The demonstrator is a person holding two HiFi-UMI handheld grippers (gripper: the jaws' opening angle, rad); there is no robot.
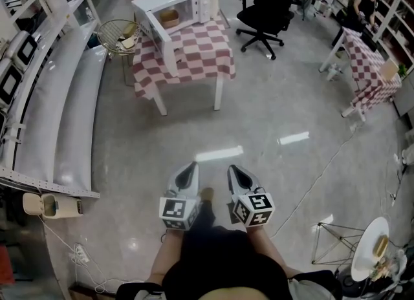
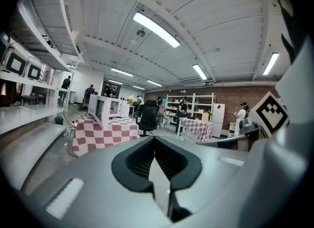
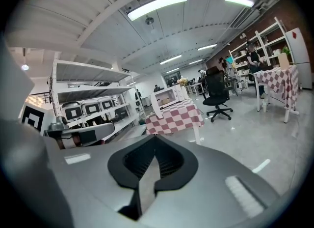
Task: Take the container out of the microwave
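Head view: left gripper point(image 1: 191, 168) and right gripper point(image 1: 233, 171) side by side, near the person, above the floor point(image 1: 291, 117). Far off stands the microwave point(image 1: 169, 8), door open, on a checkered table point(image 1: 194, 59), with the container point(image 1: 169, 15) inside the microwave.
Left gripper view: jaws together, nothing between them.
Right gripper view: jaws together, nothing between them; the table is well apart, far ahead.

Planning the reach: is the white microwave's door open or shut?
Open. The white box microwave on the red-checked table has its door swung outward, and a brown container shows in its cavity.
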